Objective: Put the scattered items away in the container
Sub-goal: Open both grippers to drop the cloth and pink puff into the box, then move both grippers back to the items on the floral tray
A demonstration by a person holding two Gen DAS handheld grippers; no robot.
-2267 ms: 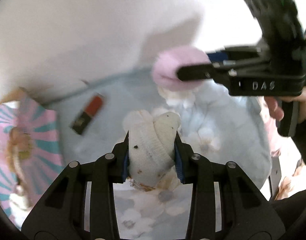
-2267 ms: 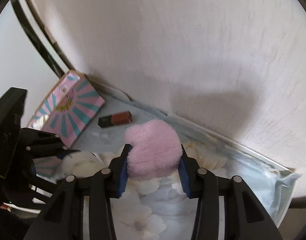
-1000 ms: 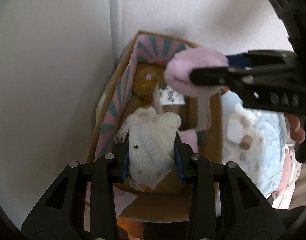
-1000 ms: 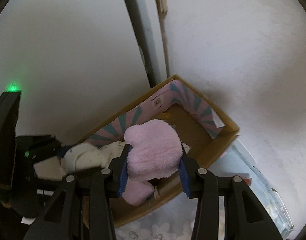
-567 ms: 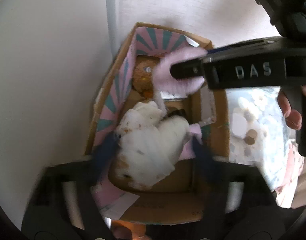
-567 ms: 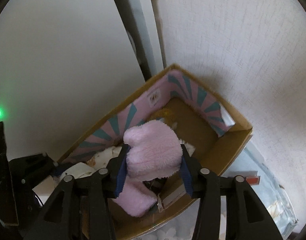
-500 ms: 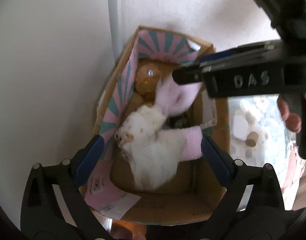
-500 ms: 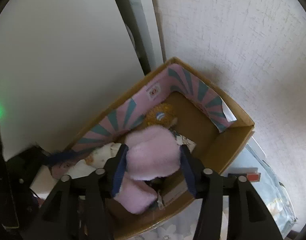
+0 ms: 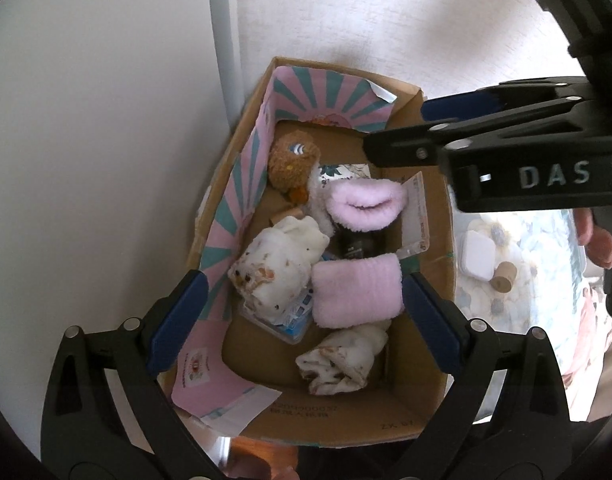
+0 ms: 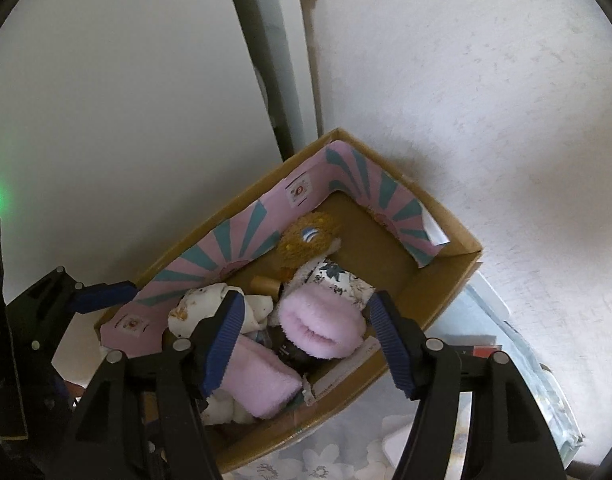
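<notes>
both tools hang over the box (image 9: 433, 264), left tool (image 9: 302, 312) spread wide, right tool (image 10: 306, 340) just widening, pink sock (image 10: 321, 326) loose below.

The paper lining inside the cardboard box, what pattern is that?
Pink with teal sunburst stripes. The lining shows best in the left wrist view, along the cardboard box's inner walls.

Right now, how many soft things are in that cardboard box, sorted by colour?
Pink fluffy socks: 2, one folded, one curled
White spotted socks: 2, one by the striped wall, one near the front
Brown plush toy: 1
Total: 5
</notes>
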